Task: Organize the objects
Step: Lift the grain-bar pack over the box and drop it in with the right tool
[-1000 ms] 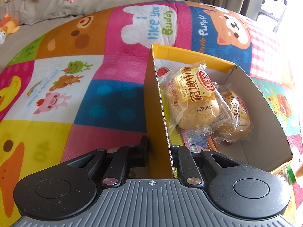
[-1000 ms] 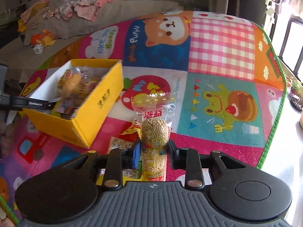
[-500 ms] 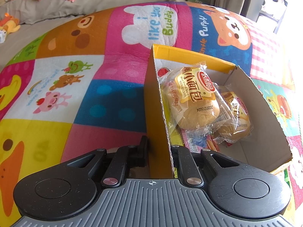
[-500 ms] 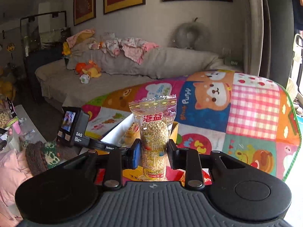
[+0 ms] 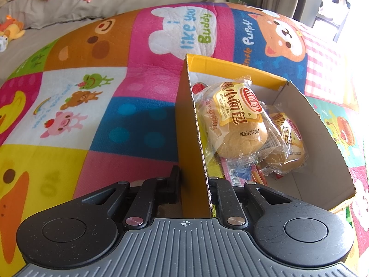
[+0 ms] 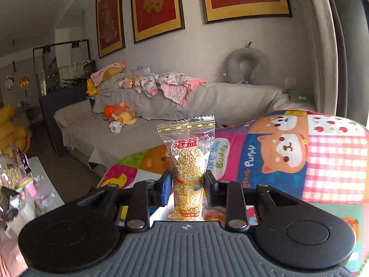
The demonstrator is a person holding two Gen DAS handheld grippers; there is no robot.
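In the left wrist view my left gripper (image 5: 194,182) is shut on the near left wall of a yellow cardboard box (image 5: 189,124) that sits on the colourful play mat (image 5: 96,106). Inside the box lie two wrapped mini breads (image 5: 237,124) on top of other flat snack packets (image 5: 239,170). In the right wrist view my right gripper (image 6: 188,182) is shut on a clear packet of puffed-grain sticks (image 6: 188,159), held upright in the air above the mat (image 6: 299,161). The box is hidden below the gripper in that view.
A grey sofa (image 6: 207,101) with clothes and soft toys stands behind the mat. A low white table (image 6: 34,196) with bottles and clutter is at the left. Curtains and a bright window are at the right.
My right gripper has lifted and tilted upward with the grain-stick packet; the view went from the mat and box to the sofa and wall. My left gripper still holds the box wall, unmoved.
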